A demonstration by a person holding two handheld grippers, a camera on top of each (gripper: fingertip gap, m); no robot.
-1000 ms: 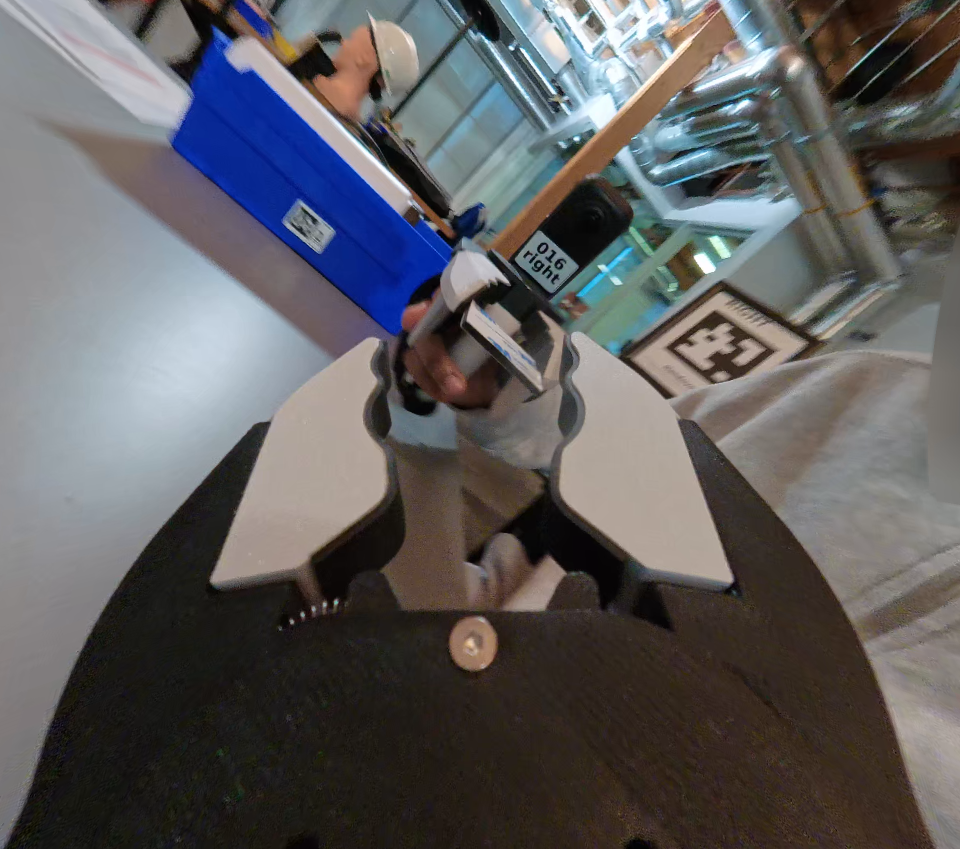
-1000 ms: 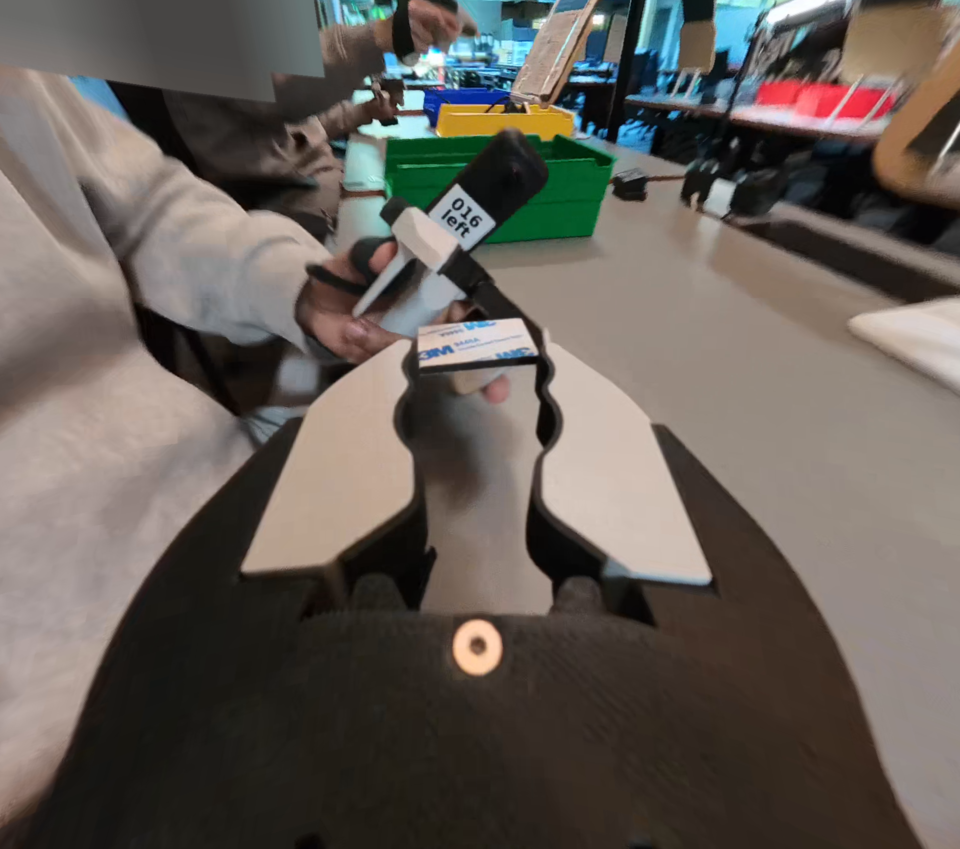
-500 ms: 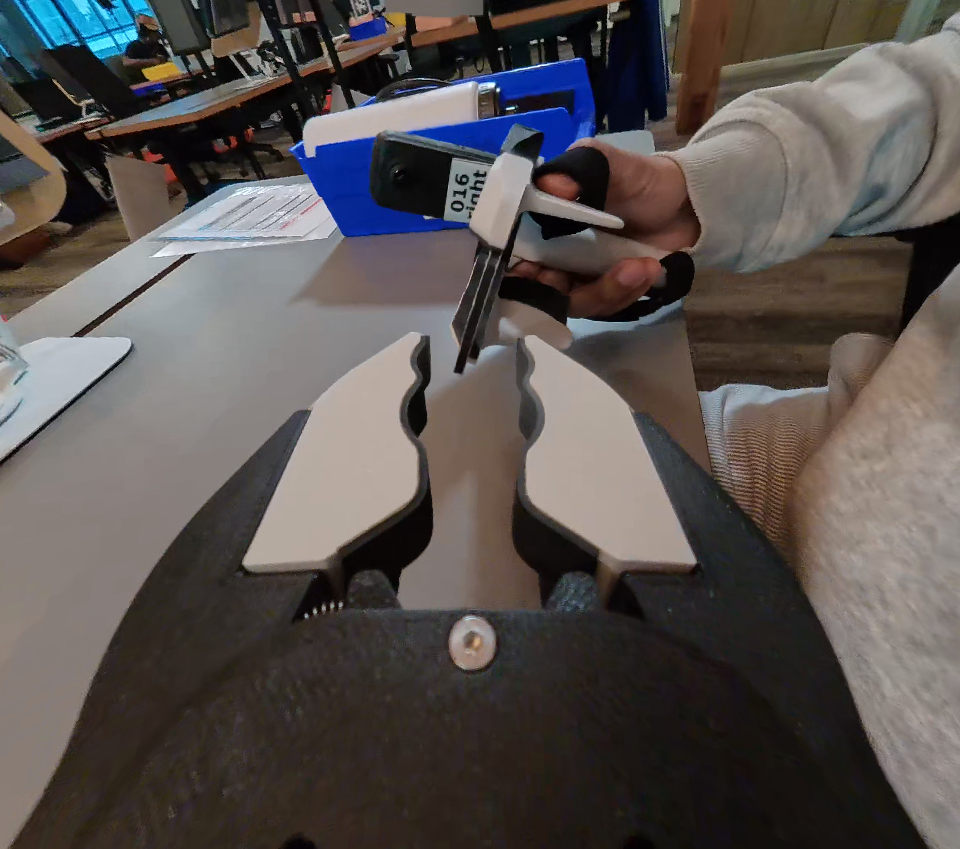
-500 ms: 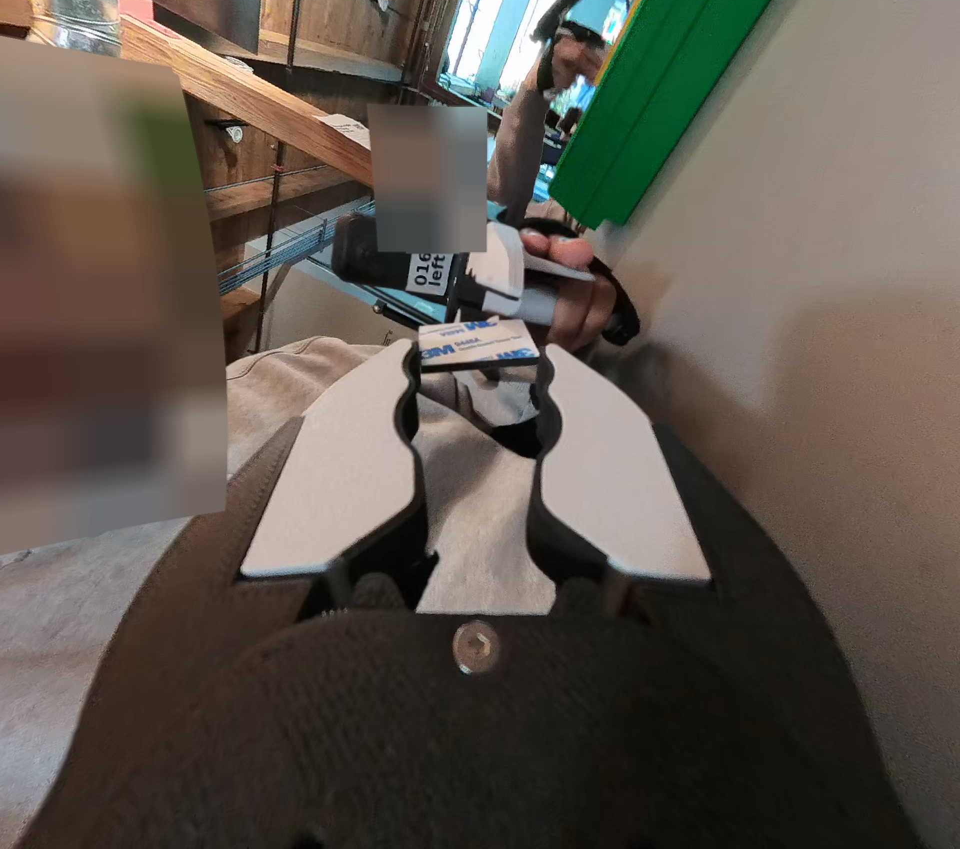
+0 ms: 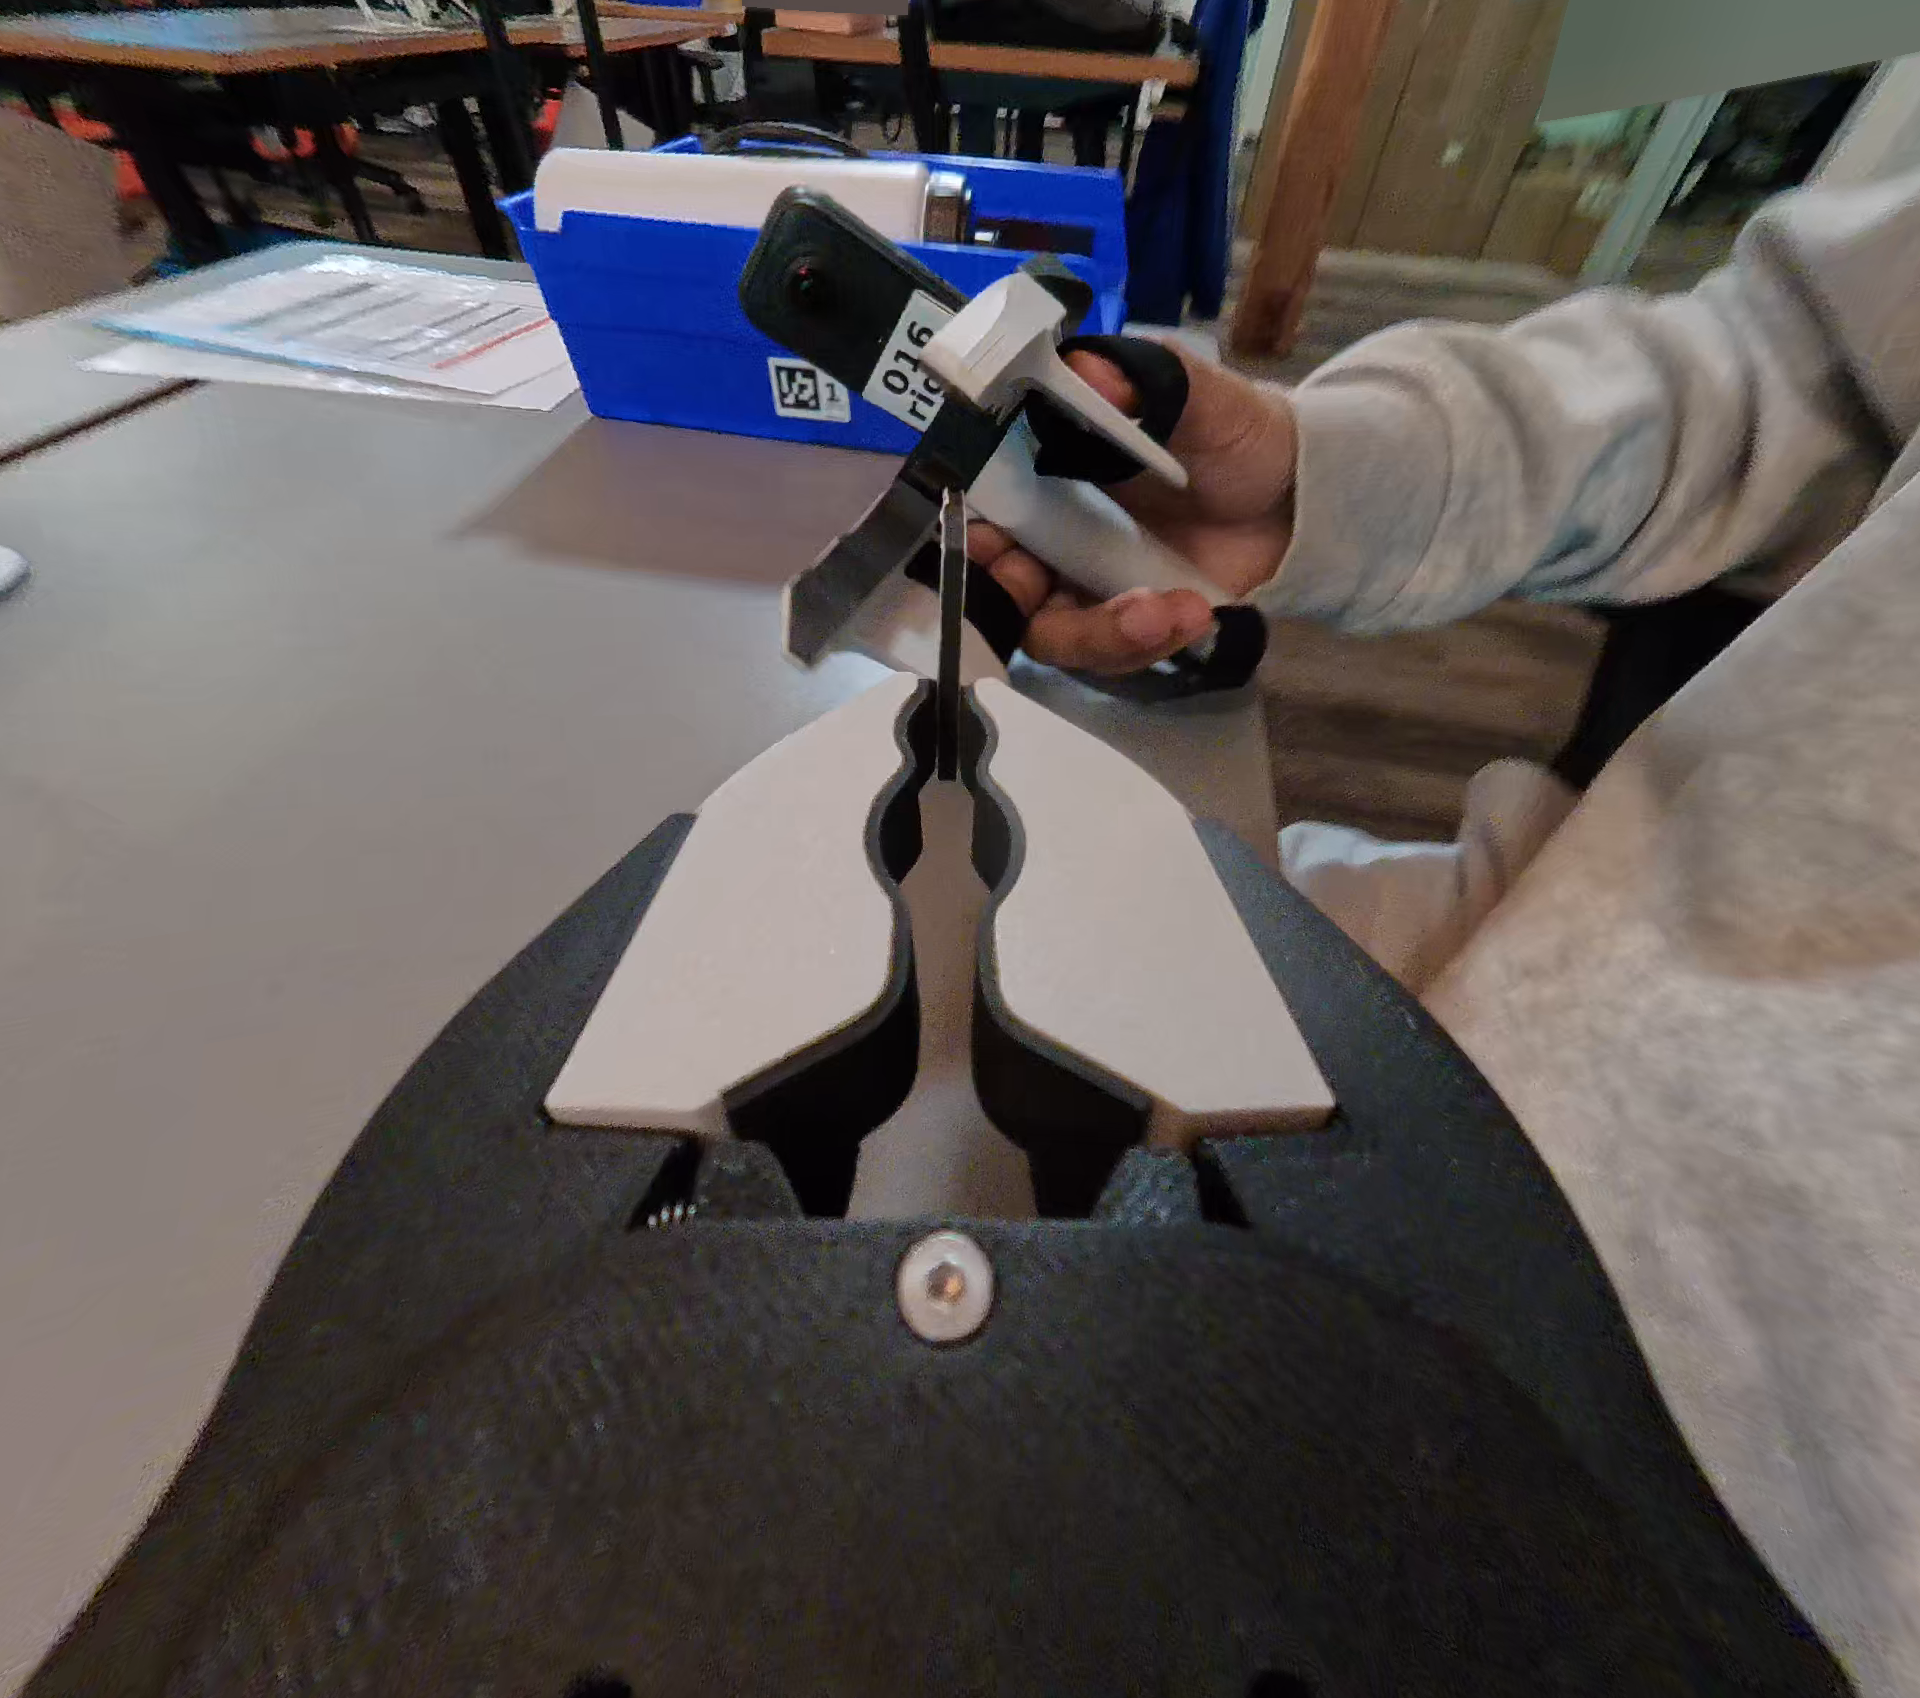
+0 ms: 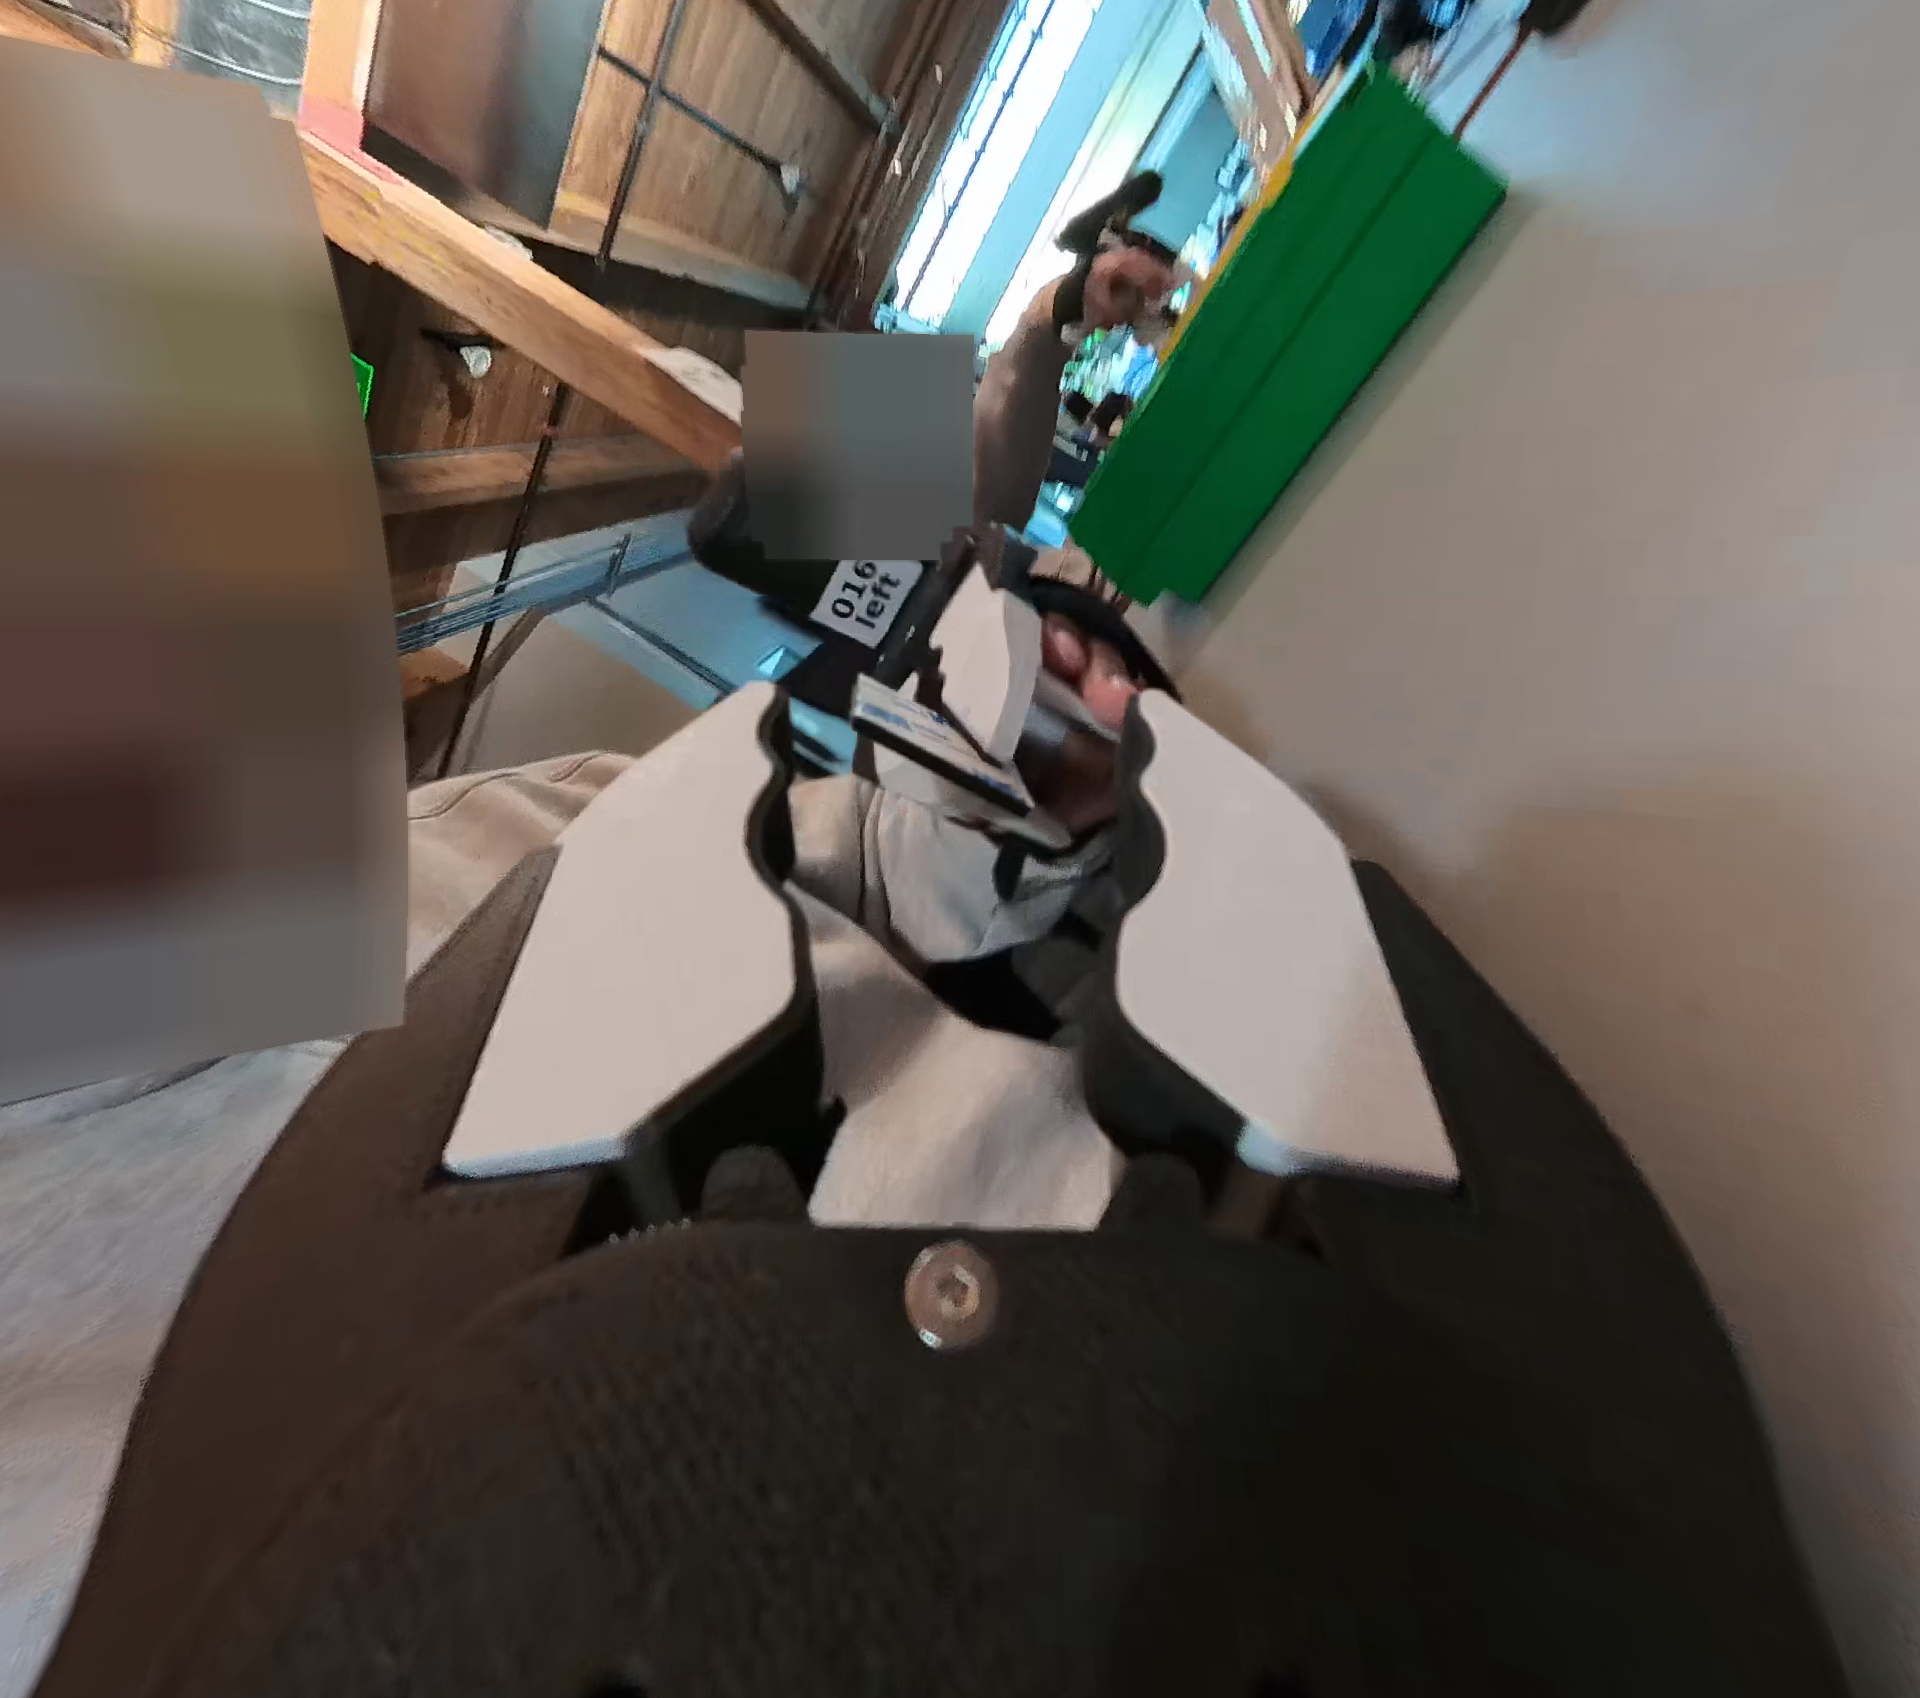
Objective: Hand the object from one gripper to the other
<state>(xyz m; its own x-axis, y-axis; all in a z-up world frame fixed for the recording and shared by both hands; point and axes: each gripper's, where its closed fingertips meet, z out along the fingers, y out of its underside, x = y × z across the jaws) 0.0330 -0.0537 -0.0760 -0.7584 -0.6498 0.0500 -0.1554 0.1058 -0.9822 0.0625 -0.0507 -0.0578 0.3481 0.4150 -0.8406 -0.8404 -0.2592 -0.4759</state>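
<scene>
The object is a thin flat adhesive pad [image 5: 945,609], black with a white and blue liner. In the left wrist view it stands edge-on. My left gripper [image 5: 943,698] is shut on its lower end. My right gripper [image 5: 883,547] hangs just beyond it, held in a hand above the grey table [image 5: 312,609]. In the right wrist view my right gripper [image 6: 951,713] is open wide. The pad [image 6: 935,755] lies tilted between its fingertips, apart from both fingers [image 6: 665,900]. The left gripper [image 6: 914,661] holds the pad from the far side.
A blue bin [image 5: 665,339] with a white box in it stands at the table's far side, with papers [image 5: 343,318] to its left. A green bin [image 6: 1278,391] stands on the table in the right wrist view. A grey sleeve [image 5: 1558,443] fills the right side.
The right gripper was shut on the pad and has opened off it. The left gripper was open and has shut on the pad. Both views have shifted.
</scene>
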